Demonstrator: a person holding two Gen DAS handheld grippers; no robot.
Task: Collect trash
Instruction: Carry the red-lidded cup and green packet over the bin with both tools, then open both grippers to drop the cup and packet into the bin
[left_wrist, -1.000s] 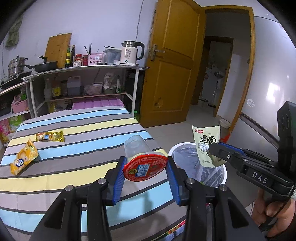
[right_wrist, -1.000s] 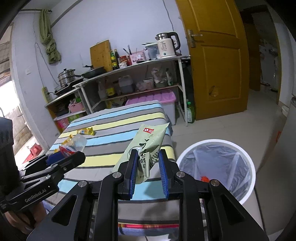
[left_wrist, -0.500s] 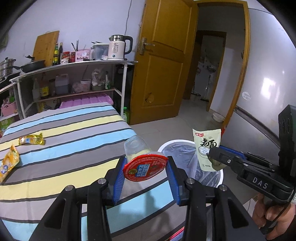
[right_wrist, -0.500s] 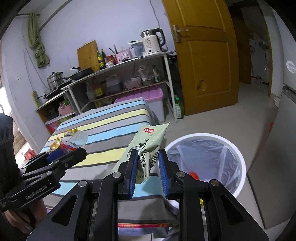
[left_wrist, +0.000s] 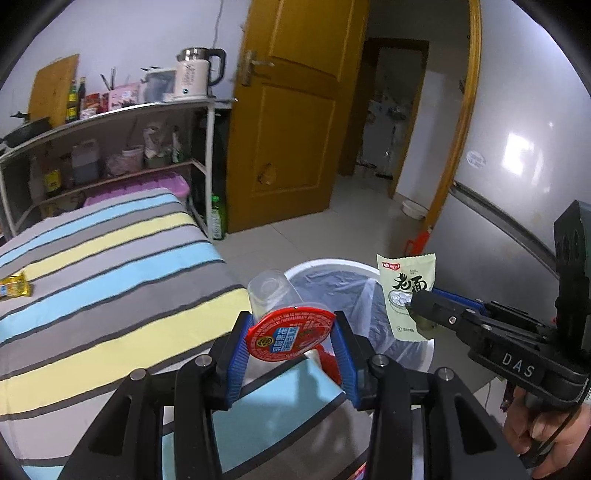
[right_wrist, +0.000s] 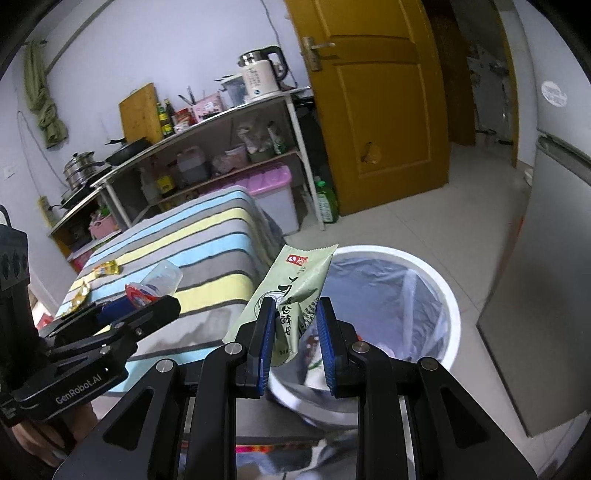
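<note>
Right now: left gripper clamped on clear plastic cup across its red foil lid, cup body pointing away from camera. Right gripper pinched on pale green snack wrapper, lower part between the blue pads, top flopping free toward table. Both loads carried near or over rim of white trash bin, grey liner inside, some scraps already at bottom.

Step in hand, as judged: drop both pieces into bin. For a clean drop: centre each gripper over the bin mouth, not the rim; wrapper tip currently leaning back over table edge, so push further forward or lower before letting go. Cup seems just short of the near rim in left wrist view, needs more reach. Release low, since light wrapper likely to flutter. Keep grippers apart to avoid a knock.

Further out: striped tablecloth with yellow wrappers left at far end, likely next pickups. Beyond: shelf, kettle, wooden door.
</note>
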